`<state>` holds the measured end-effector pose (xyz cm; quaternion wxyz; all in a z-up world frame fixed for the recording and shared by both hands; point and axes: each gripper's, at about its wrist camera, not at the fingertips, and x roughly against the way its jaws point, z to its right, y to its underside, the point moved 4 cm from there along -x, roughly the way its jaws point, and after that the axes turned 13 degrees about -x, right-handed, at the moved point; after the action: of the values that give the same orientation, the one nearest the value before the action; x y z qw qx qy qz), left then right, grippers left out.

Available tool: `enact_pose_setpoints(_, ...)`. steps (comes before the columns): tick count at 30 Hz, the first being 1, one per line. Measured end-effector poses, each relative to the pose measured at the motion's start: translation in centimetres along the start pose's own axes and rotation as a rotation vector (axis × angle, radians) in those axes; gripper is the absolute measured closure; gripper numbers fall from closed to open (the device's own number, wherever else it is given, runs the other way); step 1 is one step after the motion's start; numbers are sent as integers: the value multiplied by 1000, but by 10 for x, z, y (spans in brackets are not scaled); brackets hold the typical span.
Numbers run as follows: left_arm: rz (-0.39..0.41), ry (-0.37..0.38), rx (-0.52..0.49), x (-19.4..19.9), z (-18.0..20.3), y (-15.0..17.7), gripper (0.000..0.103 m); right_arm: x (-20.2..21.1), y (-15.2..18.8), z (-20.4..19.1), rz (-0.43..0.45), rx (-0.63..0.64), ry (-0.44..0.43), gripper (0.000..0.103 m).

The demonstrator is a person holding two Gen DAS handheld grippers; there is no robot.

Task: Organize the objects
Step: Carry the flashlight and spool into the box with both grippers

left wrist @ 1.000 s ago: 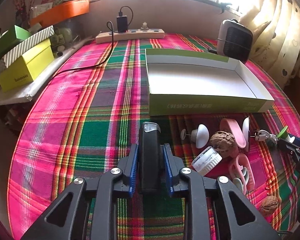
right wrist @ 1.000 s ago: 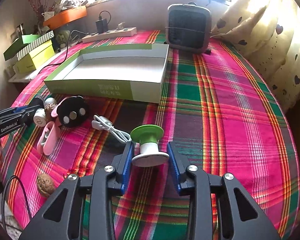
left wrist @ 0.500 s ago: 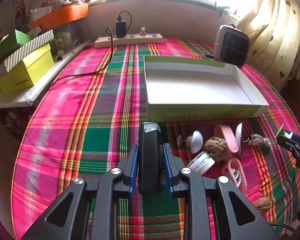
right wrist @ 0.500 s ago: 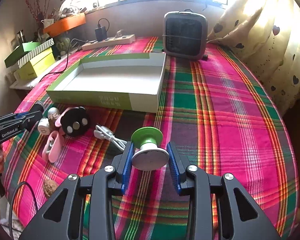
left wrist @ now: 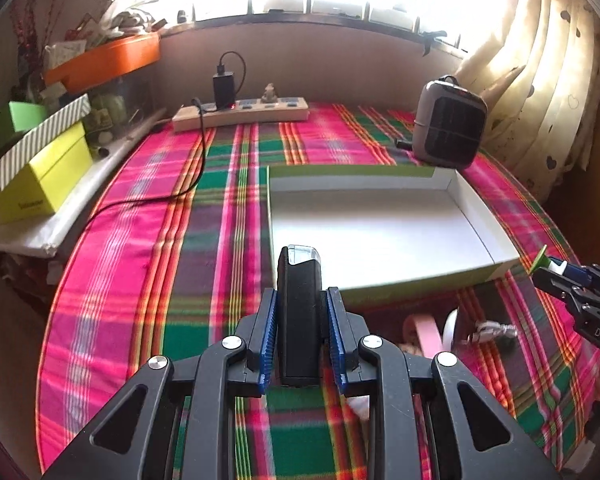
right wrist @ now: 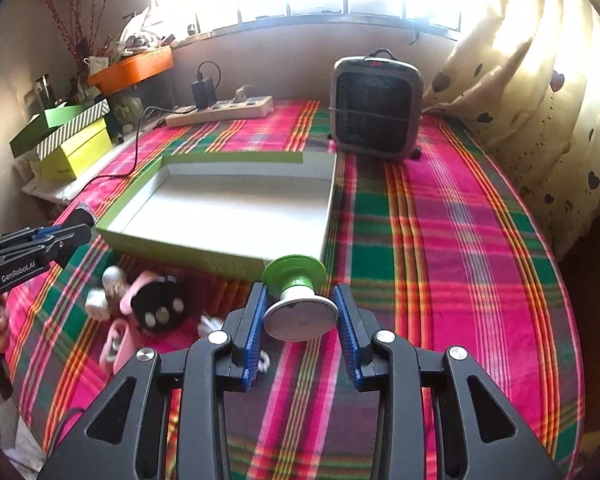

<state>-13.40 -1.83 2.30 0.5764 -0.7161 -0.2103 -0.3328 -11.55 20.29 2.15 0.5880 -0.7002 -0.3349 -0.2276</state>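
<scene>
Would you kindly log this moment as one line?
left gripper: shut on black device | right gripper: shut on green spool | box: empty

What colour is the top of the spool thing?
Green top, white stem and base, seen best in the right wrist view.

Two grippers: left gripper (left wrist: 302,336), right gripper (right wrist: 300,320).
One black rectangular device (left wrist: 300,320).
One green-and-white suction hook (right wrist: 298,292).
One open shallow box (right wrist: 236,216), green outside, white inside.
One small heater (right wrist: 376,108).
One power strip (left wrist: 240,114); one black charger (left wrist: 224,90) plugged in.
One orange tray (right wrist: 134,68).
Three stacked boxes (left wrist: 36,160) at table edge.
One plaid tablecloth (right wrist: 440,240).
Small loose items beside box blurred; count uncertain.
</scene>
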Motion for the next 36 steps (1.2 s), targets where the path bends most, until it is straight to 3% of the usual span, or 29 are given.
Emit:
enact_pose_setpoints(10, -17, 26, -8, -33, -5, -31, 81, -29, -38, -16, 12, 40, 1, 68)
enact_pose_setpoints(21, -45, 32, -16, -72, -10, -61, 81, -79, -64, -19, -39, 38, 33, 68)
enact_pose_setpoints(36, -82, 7, -44, -108, -10, -69, 82, -118, -77, -25, -77, 68, 56, 68)
